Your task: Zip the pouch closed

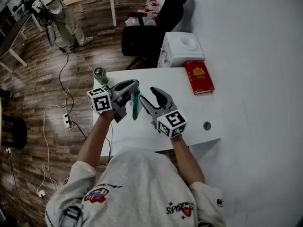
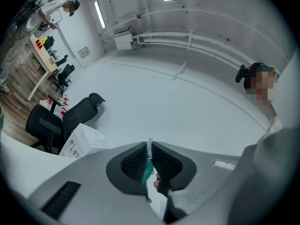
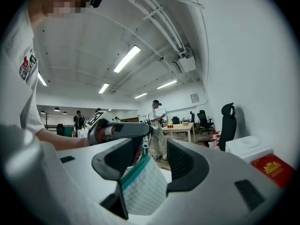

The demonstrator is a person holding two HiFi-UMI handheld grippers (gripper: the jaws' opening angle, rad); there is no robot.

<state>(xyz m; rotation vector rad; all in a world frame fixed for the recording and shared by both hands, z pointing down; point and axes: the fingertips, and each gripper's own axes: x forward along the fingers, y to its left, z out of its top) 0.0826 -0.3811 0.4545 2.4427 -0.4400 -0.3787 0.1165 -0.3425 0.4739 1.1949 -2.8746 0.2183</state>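
The left gripper point(image 2: 150, 149) is clamped shut on the top edge of a small pale checked fabric pouch point(image 3: 145, 191) with a teal zip band, at what looks like the metal zip pull point(image 3: 140, 146). It holds the pouch hanging on edge in the air above the white table point(image 1: 189, 122). The right gripper point(image 3: 154, 158) stands just beside it with its jaws wide apart. The pouch's body sits between them, leaning towards one jaw, not pinched. I judge this the set-up for zipping. Next, the right gripper needs to close on the fabric to anchor it, so the left can draw the pull along the teal band.
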